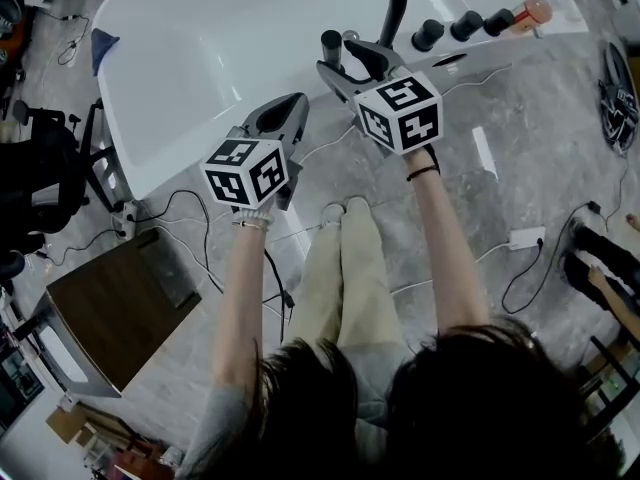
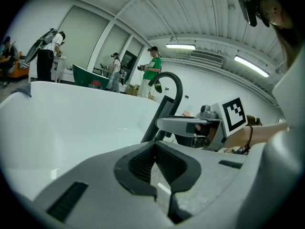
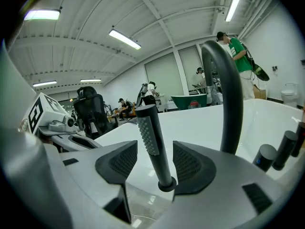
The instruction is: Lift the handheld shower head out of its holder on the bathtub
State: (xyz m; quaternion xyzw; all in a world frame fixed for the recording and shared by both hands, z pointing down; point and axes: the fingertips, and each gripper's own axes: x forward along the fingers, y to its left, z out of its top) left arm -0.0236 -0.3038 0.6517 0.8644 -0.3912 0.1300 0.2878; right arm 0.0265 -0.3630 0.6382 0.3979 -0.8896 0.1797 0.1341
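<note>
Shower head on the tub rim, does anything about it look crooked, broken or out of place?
Nothing stands out. The shower head sits in its holder on the bathtub rim, leaning only slightly, no damage visible. The right tongs are open around it, not touching.

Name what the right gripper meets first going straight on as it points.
Most likely the handheld shower head, standing upright in its holder, centred ahead of the right gripper's open jaws; depth is unclear.

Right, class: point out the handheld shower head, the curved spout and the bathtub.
handheld shower head (image 3: 153, 144): right gripper view, middle of its shaft.
curved spout (image 3: 232, 104): right gripper view, its upright stretch.
bathtub (image 1: 220, 58): head view, white inner wall.
</note>
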